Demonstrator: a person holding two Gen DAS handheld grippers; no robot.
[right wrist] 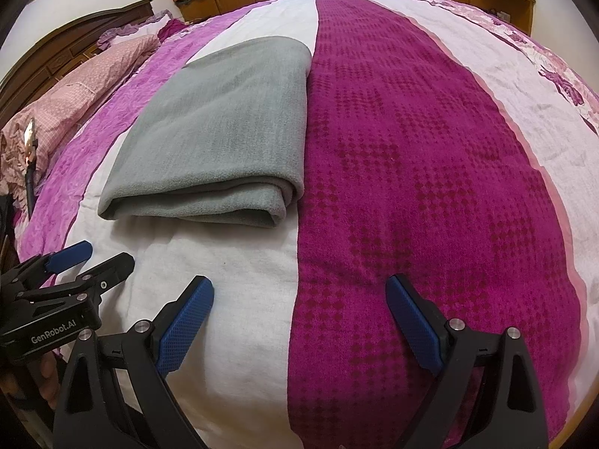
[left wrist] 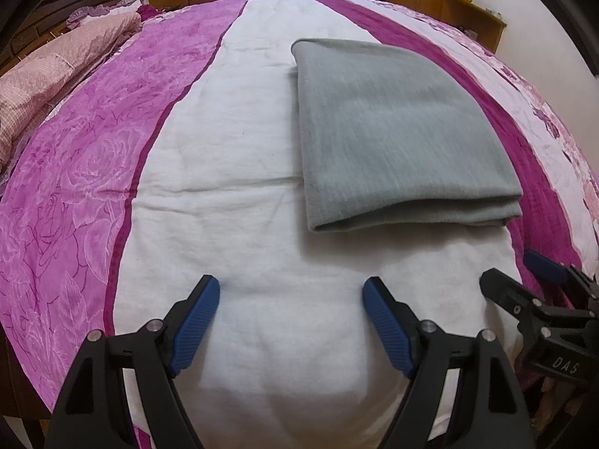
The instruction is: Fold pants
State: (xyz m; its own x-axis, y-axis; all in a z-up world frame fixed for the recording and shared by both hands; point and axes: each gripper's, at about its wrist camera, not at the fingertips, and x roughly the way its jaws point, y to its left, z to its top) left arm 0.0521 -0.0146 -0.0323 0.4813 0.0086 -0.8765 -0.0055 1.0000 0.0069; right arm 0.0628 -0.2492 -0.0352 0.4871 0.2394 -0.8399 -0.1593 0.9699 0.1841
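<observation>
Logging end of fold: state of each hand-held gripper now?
Left hand-held gripper: open, holding nothing, short of the folded grey pants.
Right hand-held gripper: open, holding nothing.

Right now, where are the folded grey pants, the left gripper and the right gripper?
folded grey pants (left wrist: 397,131), left wrist view, middle of the top layer.
left gripper (left wrist: 291,295), left wrist view, midway between its open fingers.
right gripper (right wrist: 299,293), right wrist view, midway between its open fingers.

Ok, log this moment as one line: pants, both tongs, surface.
pants: grey, folded, lying flat | left tongs: open, empty, short of pants | right tongs: open, empty | surface: bedspread
</observation>
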